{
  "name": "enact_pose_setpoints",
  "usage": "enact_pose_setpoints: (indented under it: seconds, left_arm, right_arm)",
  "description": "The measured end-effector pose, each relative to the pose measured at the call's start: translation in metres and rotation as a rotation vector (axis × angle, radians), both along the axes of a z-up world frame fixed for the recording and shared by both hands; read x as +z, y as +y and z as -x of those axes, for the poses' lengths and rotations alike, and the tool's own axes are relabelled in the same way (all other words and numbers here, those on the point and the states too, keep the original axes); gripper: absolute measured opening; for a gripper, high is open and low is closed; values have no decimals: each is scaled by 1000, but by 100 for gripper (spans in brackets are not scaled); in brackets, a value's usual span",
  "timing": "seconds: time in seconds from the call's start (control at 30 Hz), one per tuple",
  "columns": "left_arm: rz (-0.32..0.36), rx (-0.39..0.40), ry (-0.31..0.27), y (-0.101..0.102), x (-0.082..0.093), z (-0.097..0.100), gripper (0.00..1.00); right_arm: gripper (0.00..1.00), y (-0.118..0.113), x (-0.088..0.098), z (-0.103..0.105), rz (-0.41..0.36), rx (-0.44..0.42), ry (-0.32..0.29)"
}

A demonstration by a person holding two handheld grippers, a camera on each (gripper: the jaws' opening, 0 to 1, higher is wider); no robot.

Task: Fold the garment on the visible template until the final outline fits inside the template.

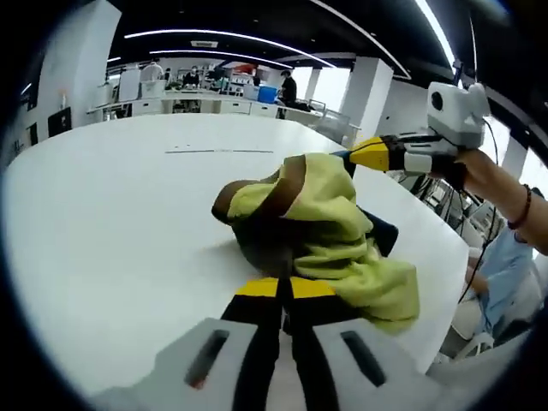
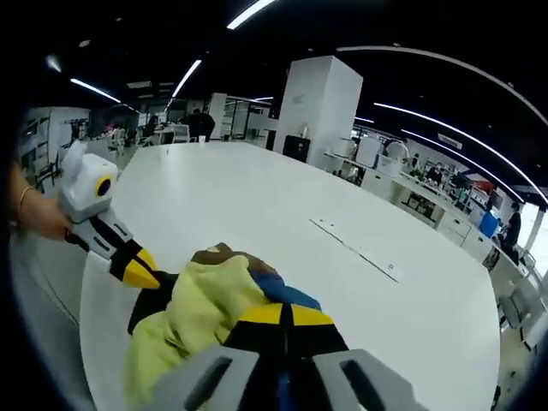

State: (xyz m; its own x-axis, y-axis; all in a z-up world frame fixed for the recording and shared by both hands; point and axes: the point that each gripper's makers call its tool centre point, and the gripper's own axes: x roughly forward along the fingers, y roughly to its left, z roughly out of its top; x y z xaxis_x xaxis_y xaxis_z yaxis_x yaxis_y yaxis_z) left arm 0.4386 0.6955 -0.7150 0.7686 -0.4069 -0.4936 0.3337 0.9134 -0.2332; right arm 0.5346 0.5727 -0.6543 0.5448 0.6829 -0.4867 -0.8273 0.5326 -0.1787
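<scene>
Two tools pinch a bunched garment on the white counter: the left tool at its near edge, the right tool at its far side. Folding seems underway; next it likely needs spreading flat.

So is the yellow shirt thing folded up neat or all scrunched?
Scrunched. The garment sits in a lumpy heap on the white table, yellow, brown and dark blue layers bunched together, with both grippers' fingers at its edges.
</scene>
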Motion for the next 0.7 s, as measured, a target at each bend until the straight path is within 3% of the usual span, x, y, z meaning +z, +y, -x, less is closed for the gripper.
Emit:
enact_pose_setpoints:
  seconds: [0.47, 0.7]
  left_arm:
    - [-30, 30, -13, 38, 19, 14, 0]
    - [-1, 43, -15, 51, 28, 18, 0]
  right_arm:
    - [0, -40, -6, -8, -37, -123, 63]
    - [0, -54, -12, -11, -78, -176, 116]
